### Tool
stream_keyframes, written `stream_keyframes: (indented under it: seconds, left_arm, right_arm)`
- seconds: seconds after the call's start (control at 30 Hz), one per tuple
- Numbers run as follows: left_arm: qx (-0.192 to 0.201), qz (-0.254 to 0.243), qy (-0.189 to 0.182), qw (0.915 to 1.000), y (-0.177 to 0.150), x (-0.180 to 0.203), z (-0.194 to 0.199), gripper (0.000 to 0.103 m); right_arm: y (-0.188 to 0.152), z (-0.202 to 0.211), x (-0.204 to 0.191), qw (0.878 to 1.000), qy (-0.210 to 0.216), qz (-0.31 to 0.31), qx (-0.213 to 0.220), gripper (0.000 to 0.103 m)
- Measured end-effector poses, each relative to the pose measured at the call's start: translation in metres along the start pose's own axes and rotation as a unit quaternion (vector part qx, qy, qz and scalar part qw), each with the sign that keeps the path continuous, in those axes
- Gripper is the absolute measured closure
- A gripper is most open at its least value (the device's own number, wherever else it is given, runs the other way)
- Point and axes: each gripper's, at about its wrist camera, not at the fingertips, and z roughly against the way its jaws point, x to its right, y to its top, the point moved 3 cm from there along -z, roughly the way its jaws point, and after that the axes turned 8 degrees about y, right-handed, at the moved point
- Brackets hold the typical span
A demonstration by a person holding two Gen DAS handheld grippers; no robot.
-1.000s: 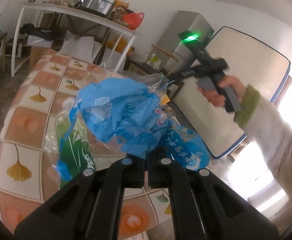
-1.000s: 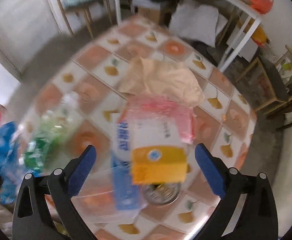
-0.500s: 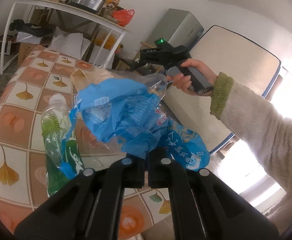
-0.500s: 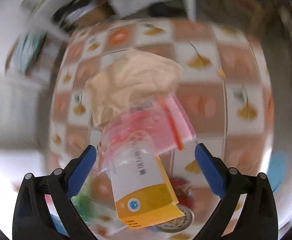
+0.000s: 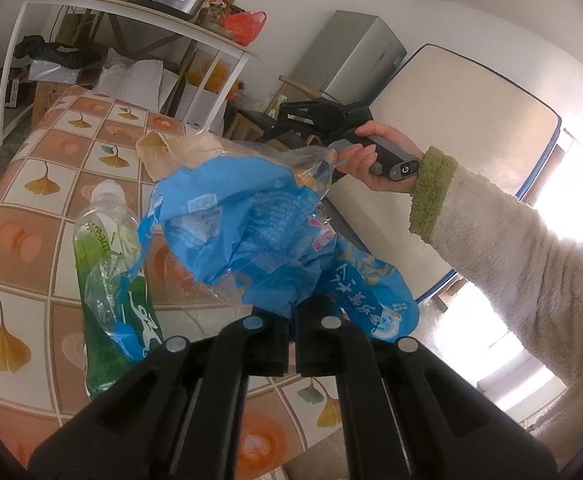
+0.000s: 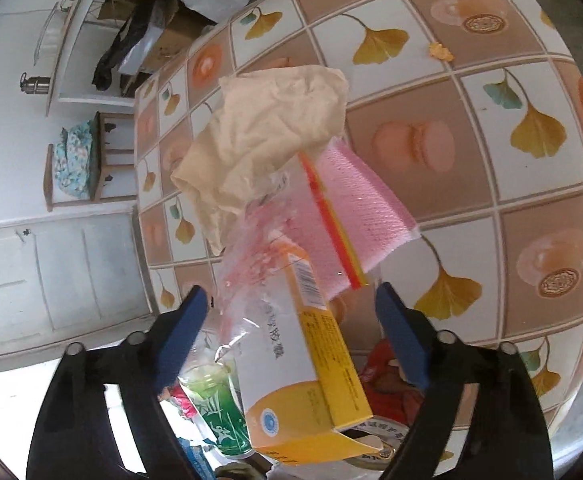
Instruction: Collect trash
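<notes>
Item: yellow-and-white cardboard carton (image 6: 303,364), light, crushable; take its long sides. Right gripper (image 6: 287,320) closing around it, untouched. Left gripper (image 5: 291,332) clamps crinkly blue plastic bag (image 5: 243,232).

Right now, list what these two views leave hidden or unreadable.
- Left wrist view: the blue bag, clamped in the left gripper, covers the table behind it and the right gripper's fingers.
- Right wrist view: the yellow box hides the green bottle's body.
- Right wrist view: box print too small to read.
</notes>
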Motion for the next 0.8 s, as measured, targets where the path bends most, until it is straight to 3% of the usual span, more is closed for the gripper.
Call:
stream_keyframes:
  seconds: [0.2, 0.4, 0.8]
  left_arm:
    - [-0.003, -0.002, 0.000, 1.0000, 0.000, 0.001, -0.004, 0.103]
    - [-0.006, -0.003, 0.001, 1.0000, 0.000, 0.005, -0.004, 0.103]
    - [-0.008, -0.010, 0.004, 0.9999, 0.003, 0.006, -0.008, 0.103]
  right_arm:
    - [0.001, -0.003, 0.004, 1.000, -0.003, 0.002, 0.001, 0.053]
    - [0.000, 0.007, 0.003, 1.000, 0.012, 0.015, 0.017, 0.070]
    - [0.002, 0.031, -0.005, 0.996, 0.058, 0.031, 0.062, 0.094]
